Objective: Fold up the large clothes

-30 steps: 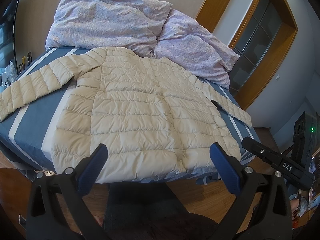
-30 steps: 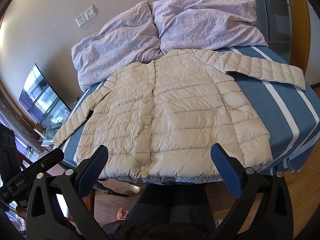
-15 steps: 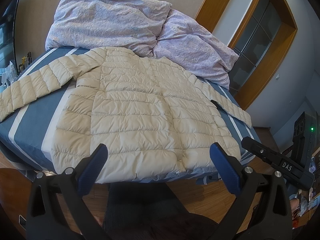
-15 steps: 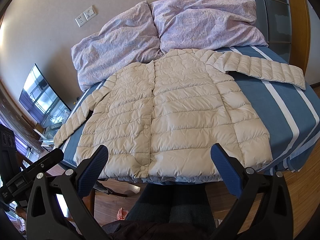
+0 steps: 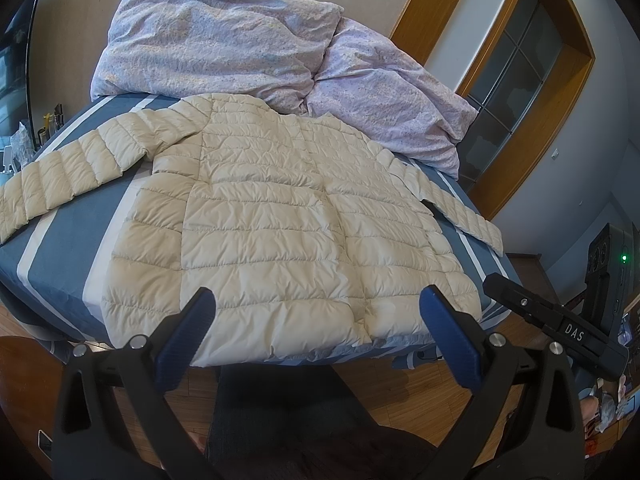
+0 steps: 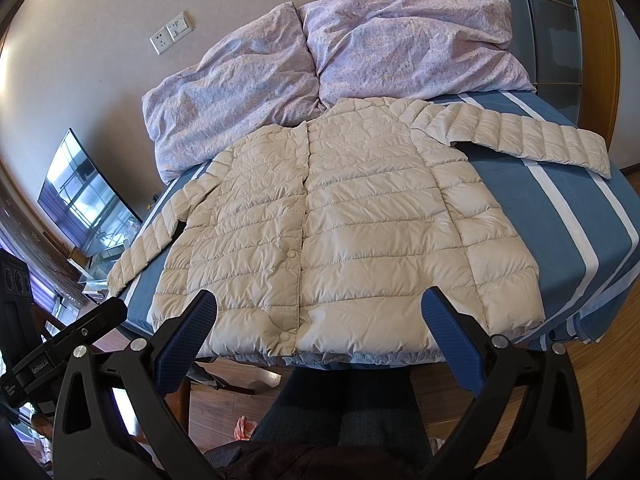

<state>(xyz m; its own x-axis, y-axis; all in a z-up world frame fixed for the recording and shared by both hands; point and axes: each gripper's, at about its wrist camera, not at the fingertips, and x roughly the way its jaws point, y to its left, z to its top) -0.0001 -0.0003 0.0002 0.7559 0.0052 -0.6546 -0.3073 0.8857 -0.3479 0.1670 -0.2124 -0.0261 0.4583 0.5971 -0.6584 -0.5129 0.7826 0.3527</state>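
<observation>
A cream quilted puffer jacket (image 5: 280, 224) lies flat and front up on the blue striped bed (image 5: 48, 256), both sleeves spread out to the sides. It also shows in the right wrist view (image 6: 344, 224), with its snap-button placket running down the middle. My left gripper (image 5: 318, 312) is open and empty, held above the jacket's near hem. My right gripper (image 6: 320, 312) is open and empty, also held back over the near hem. Neither gripper touches the jacket.
Two lilac pillows (image 5: 224, 40) lie at the head of the bed. The bed (image 6: 568, 216) ends at its near edge above a wooden floor (image 6: 608, 352). A television (image 6: 86, 196) stands to the left. A wooden-framed window (image 5: 532, 60) is at the right.
</observation>
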